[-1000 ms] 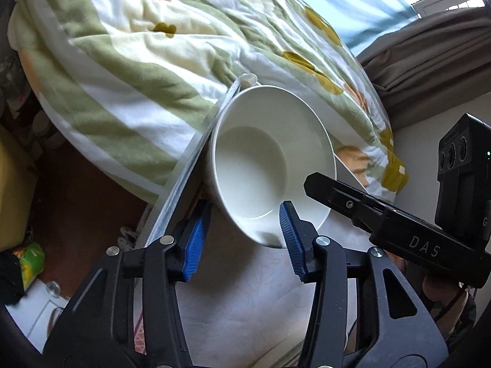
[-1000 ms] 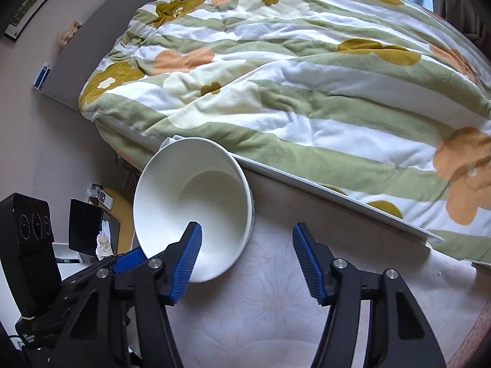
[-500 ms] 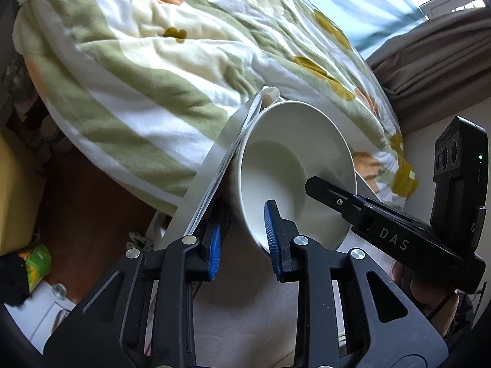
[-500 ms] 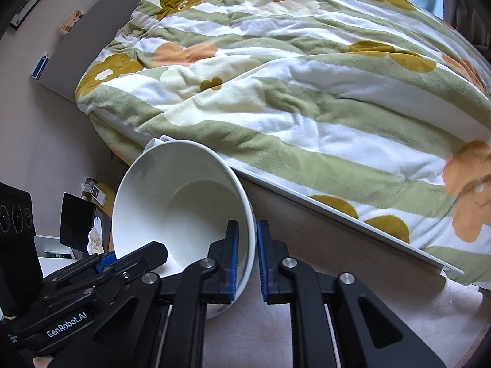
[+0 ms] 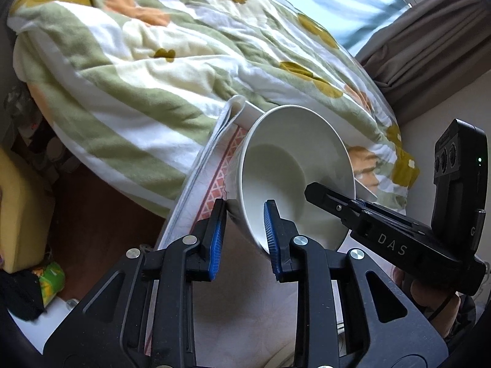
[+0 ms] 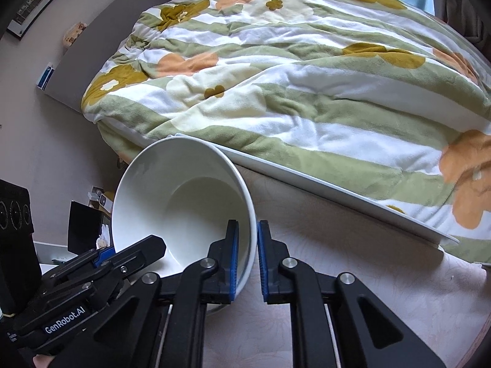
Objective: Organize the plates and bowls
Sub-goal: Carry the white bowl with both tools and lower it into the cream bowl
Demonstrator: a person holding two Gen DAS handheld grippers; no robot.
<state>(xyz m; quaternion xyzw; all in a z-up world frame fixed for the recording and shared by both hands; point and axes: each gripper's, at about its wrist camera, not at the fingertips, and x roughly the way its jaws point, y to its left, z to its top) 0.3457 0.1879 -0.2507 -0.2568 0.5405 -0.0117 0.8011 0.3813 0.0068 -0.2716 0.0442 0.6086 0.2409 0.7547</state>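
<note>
1. While a striped, flowered quilt fills the background, a white bowl sits tilted at the corner of a pale table, its mouth turned toward both cameras and its far side close to the table's edge

2. The right gripper is clamped on the bowl's near rim, one blue pad inside the wall and one outside, jaws almost together

3. The left gripper is likewise closed on the opposite part of the rim, its pads straddling the wall; the bowl's wider section there keeps these jaws further apart

4. The bowl looks like glazed ceramic: stiff, fairly heavy for its size, smooth and probably slick against the pads, and liable to chip or break if it drops off the table

5. A thin rim is the only part such narrow jaws can span, so two opposed rim grips seem the sound choice; one alone would likely let the bowl swing

6. A patterned cloth hangs over the table edge beside the bowl, and could drag
</note>
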